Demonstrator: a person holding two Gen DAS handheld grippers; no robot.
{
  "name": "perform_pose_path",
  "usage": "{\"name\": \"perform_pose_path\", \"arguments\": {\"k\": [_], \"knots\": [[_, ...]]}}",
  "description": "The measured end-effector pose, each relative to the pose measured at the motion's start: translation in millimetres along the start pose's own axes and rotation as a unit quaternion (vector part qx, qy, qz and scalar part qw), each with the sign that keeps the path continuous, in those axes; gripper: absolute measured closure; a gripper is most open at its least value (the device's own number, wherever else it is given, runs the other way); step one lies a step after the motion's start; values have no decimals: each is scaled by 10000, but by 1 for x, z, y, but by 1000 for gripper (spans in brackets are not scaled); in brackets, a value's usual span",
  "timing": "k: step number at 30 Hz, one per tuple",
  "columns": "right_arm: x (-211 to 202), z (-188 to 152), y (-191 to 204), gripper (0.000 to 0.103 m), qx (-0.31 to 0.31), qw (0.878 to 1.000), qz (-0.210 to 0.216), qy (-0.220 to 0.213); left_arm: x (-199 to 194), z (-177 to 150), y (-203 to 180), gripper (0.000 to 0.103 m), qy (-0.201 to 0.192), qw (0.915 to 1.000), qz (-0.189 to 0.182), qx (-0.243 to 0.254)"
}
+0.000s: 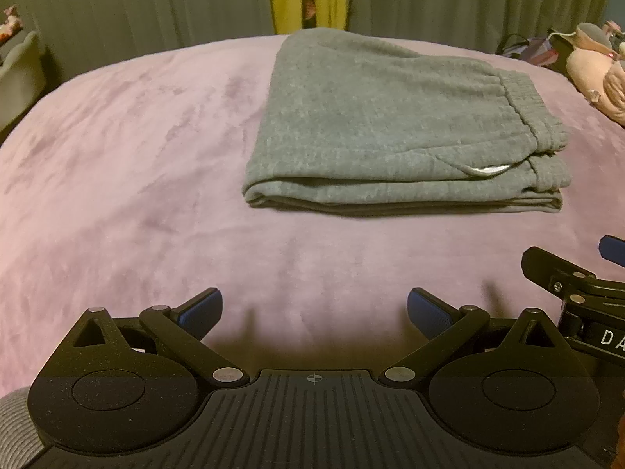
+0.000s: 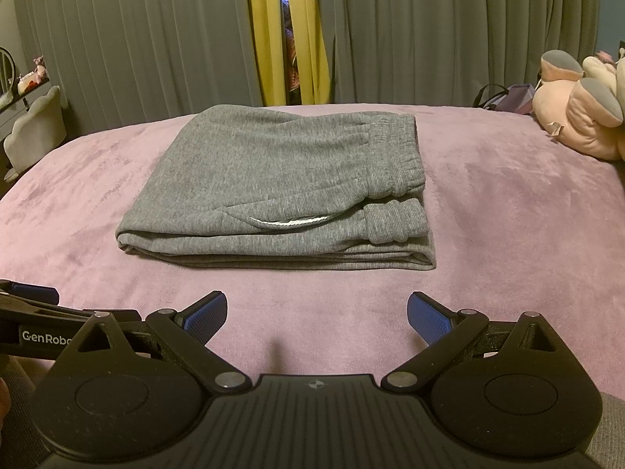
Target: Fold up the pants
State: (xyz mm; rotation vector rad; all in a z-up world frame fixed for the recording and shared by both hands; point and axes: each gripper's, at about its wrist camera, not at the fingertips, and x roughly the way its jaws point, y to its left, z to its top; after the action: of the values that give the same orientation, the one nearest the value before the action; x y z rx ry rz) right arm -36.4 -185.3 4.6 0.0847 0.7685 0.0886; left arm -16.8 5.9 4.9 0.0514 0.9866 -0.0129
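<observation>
Pants (image 2: 273, 187) folded on blanket (image 2: 508, 203), L claw (image 1: 314, 308) & R claw (image 2: 316, 310) both spread, empty, R plush (image 2: 578, 117) cut off.

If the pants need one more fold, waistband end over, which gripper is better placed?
Right, marginally. The pants lie nearly centred ahead of the right gripper, but up and right of the left gripper; the waistband is on the right. Both are open, clear of the cloth.

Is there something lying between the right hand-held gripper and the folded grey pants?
No. Between the right hand-held gripper and the pants only bare purple blanket shows, clearest in the right wrist view.
</observation>
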Motion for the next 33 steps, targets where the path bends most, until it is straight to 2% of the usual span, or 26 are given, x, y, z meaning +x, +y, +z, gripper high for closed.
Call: {"name": "perform_pose_path", "arguments": {"k": [33], "knots": [[0, 0, -3, 4, 87, 9999, 108, 12, -1, -1, -1, 0, -11, 9998, -209, 33]]}}
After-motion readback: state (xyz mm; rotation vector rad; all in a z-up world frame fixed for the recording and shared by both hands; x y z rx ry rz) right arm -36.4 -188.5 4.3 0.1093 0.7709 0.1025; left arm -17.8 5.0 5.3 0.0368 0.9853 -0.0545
